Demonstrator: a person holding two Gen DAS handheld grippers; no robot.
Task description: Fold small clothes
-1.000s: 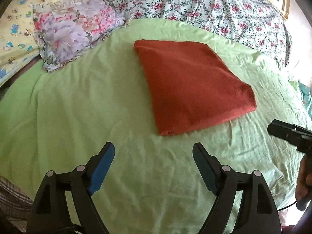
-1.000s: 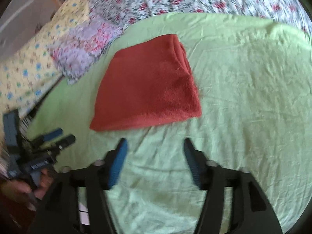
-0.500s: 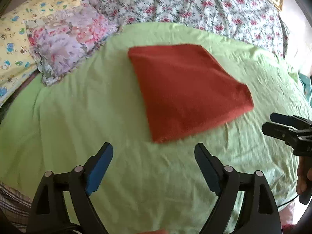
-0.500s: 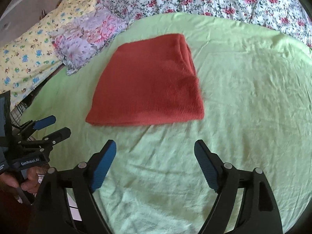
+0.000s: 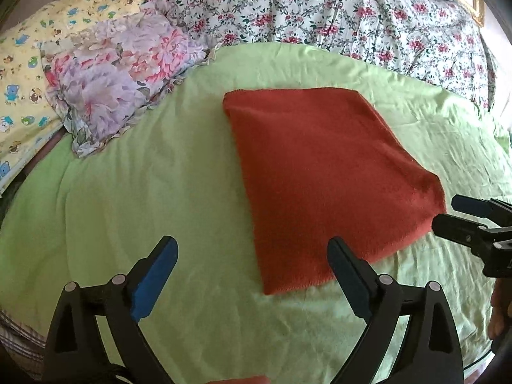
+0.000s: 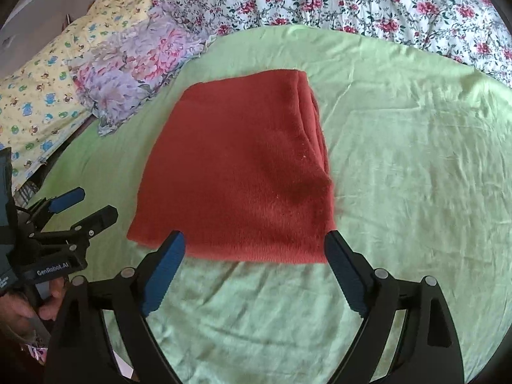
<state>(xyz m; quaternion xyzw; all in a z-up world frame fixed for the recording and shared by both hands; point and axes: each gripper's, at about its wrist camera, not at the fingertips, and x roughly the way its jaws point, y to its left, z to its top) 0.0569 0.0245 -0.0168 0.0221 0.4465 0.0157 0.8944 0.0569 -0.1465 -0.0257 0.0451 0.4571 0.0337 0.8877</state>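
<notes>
A folded rust-red cloth (image 5: 320,172) (image 6: 243,172) lies flat on the green sheet (image 5: 128,192) (image 6: 416,160). My left gripper (image 5: 251,246) hovers at the cloth's near left corner; its jaws are opening wide, and the corner shows between them untouched. My right gripper (image 6: 254,236) hovers over the cloth's near edge, jaws also opening, and the edge spans the gap without the pads pressing on it. Each gripper shows in the other's view: the right gripper (image 5: 464,220) by the cloth's right corner, the left gripper (image 6: 83,208) left of the cloth.
A purple floral pillow (image 5: 118,76) (image 6: 134,67) and a yellow cartoon-print pillow (image 5: 28,57) (image 6: 38,96) lie at the far left. A white flowered bedspread (image 5: 320,9) (image 6: 352,0) covers the bed behind the sheet. A person's hand (image 6: 19,313) holds the left gripper.
Both grippers have moved forward to the cloth's near edge, and their jaws have spread wider. The cloth itself has not shifted.
</notes>
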